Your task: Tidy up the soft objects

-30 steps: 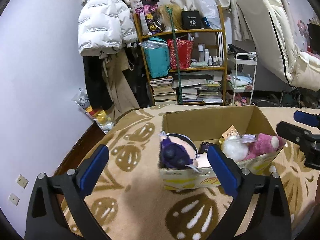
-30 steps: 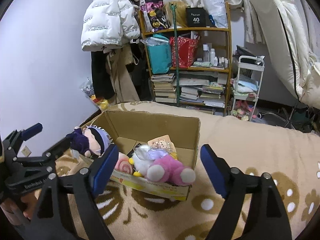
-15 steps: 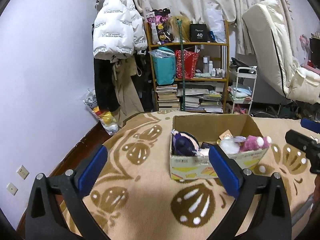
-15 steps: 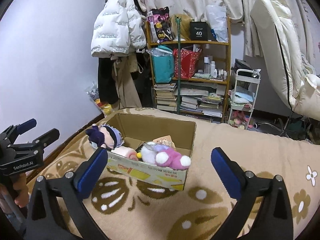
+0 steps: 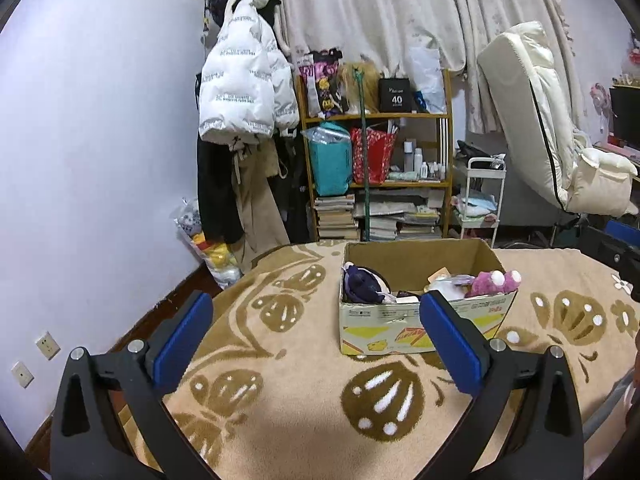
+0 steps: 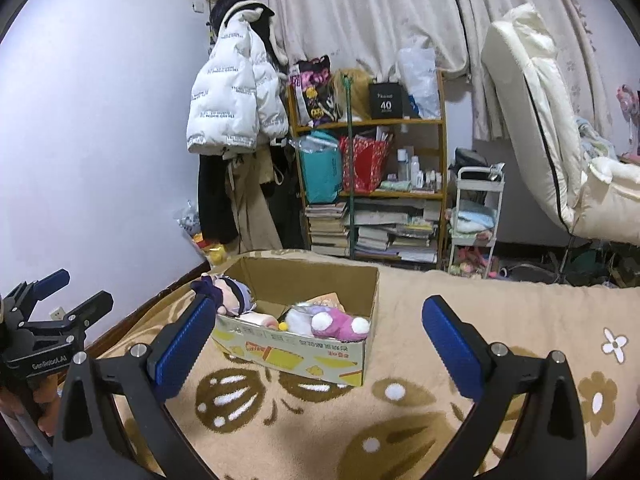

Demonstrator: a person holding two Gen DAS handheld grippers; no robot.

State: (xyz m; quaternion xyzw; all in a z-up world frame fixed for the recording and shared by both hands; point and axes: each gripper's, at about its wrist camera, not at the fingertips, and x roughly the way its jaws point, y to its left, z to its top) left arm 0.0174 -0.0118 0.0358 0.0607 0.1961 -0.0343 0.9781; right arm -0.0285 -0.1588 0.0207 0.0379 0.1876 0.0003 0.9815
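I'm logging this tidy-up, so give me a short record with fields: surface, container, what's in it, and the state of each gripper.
surface: beige blanket with brown leaf pattern
container: open cardboard box resting on the blanket
contents: dark-haired plush doll at one end, pink plush toy at the other, white fluffy toy between them
left gripper: open, empty, short of the box
right gripper: open wide, empty, short of the box
loose soft items on blanket: none visible

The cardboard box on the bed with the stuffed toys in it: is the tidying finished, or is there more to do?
It looks nearly finished. The cardboard box already holds a purple-haired doll, a pink plush and a white fluffy toy. Neither the left hand-held gripper nor the right hand-held gripper holds anything; both stand open. No loose toy shows on the blanket.
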